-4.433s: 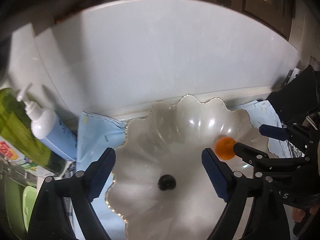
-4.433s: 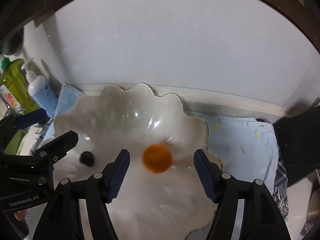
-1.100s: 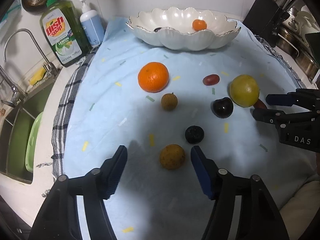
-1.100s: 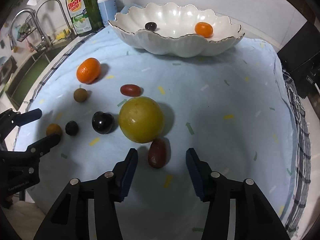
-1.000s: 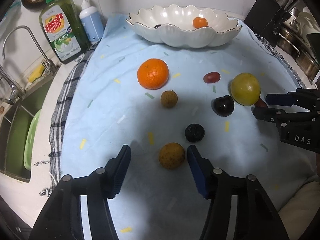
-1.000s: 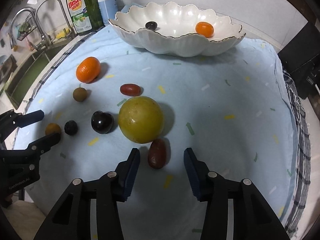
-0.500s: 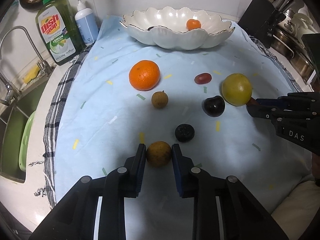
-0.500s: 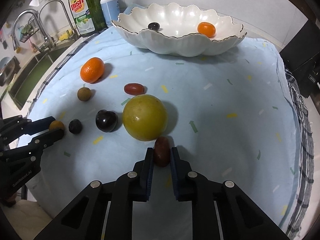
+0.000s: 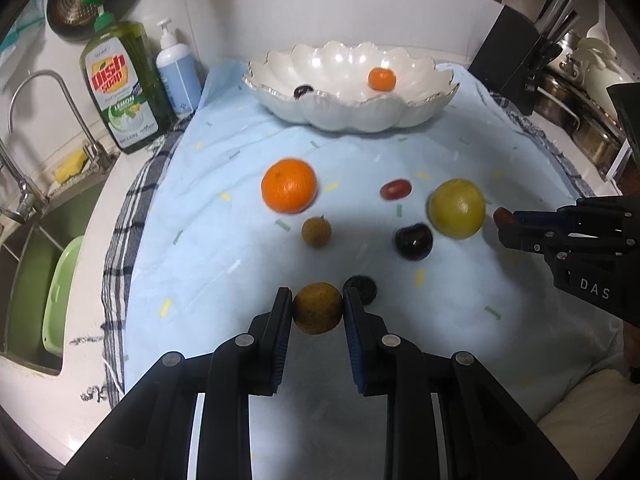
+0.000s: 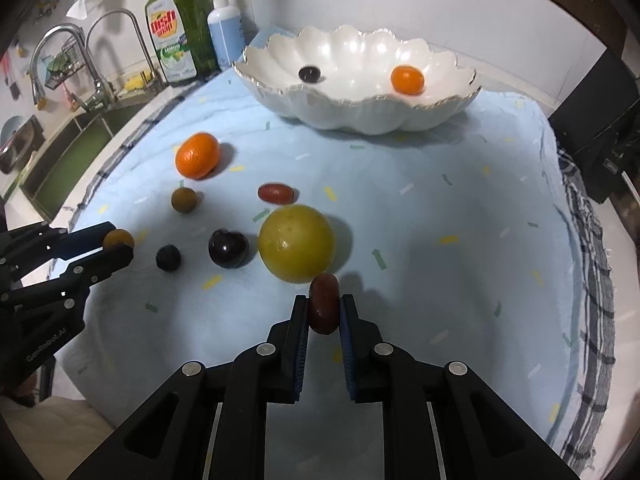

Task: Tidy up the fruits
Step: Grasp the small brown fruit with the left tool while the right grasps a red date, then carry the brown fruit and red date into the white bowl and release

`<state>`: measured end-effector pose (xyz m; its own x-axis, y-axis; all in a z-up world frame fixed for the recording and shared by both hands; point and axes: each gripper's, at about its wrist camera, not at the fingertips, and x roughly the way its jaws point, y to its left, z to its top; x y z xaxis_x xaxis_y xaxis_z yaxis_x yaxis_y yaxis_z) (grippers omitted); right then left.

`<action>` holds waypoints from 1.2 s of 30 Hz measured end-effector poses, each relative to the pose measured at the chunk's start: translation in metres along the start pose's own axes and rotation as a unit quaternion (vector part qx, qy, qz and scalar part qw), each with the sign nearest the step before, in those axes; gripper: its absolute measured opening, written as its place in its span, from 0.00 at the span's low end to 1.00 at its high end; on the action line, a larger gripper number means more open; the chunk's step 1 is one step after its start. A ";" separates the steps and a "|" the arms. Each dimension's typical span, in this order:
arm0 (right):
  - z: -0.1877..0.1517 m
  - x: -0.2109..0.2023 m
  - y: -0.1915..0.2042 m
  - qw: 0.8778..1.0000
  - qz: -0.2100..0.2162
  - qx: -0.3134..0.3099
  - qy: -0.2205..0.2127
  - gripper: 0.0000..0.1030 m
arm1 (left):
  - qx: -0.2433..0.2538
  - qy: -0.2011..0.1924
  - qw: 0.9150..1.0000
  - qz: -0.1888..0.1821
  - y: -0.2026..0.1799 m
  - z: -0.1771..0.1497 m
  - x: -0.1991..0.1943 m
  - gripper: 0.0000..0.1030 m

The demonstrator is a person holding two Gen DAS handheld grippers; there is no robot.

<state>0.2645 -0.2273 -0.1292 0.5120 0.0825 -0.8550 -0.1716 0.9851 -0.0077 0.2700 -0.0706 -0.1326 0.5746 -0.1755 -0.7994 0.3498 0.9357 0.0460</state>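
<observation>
Progress looks early: the scalloped white bowl (image 10: 360, 92) at the far end of the table holds only two pieces, a small orange fruit (image 10: 407, 79) on its right side and a small dark fruit (image 10: 310, 74) on its left; the rest are outside it, on or just over the blue cloth (image 10: 440, 208).

Loose on the cloth: big orange (image 9: 289, 185) far left; small brown round fruit (image 9: 316, 231) just near of it; oblong red fruit (image 9: 395, 189) mid; large yellow-green fruit (image 9: 457, 208) to the right; dark plum (image 9: 414, 242) just left and near of that; small black fruit (image 9: 362, 288) near centre.

Left gripper (image 9: 317, 310): jaws closed to a narrow gap on the speckled yellow-brown fruit (image 9: 318, 307); fruit sits centred between the blue pads (image 9: 283, 320), both pads touching its sides; cannot tell if it is off the cloth yet.

Right gripper (image 10: 324, 314): jaws narrow, clamped on the dark red oblong fruit (image 10: 324, 307); it stands end-up between the pads, its far end poking past the tips, just near of the yellow-green fruit.

Judgement: both grasps made; left to do is carrying both to the bowl, then six more pieces.
</observation>
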 end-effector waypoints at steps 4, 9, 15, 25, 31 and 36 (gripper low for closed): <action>0.004 -0.010 -0.005 1.000 0.006 0.011 -0.013 0.16 | 0.000 -0.016 1.000 -0.004 -0.004 0.010 -0.006 0.26; 0.010 -0.019 -0.007 0.999 0.013 0.016 -0.031 0.16 | -0.004 -0.043 0.999 -0.008 -0.005 0.025 -0.016 0.26; 0.023 -0.032 -0.009 0.998 0.018 0.020 -0.060 0.16 | -0.001 -0.070 0.997 -0.011 -0.007 0.041 -0.028 0.26; 0.048 -0.047 -0.009 0.993 0.023 0.019 -0.111 0.16 | -0.001 -0.113 0.994 -0.002 -0.007 0.071 -0.041 0.26; 0.063 -0.054 -0.011 0.990 0.024 0.023 -0.140 0.16 | 0.001 -0.130 0.991 0.000 -0.008 0.088 -0.044 0.26; 0.075 -0.060 -0.013 0.987 0.021 0.022 -0.160 0.16 | 0.002 -0.141 0.990 -0.002 -0.010 0.102 -0.044 0.26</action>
<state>0.2988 -0.2340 -0.0392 0.7456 0.1605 -0.6468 -0.1662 0.9847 0.0528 0.3166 -0.1030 -0.0372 0.7566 -0.2574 -0.6010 0.3545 0.9339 0.0463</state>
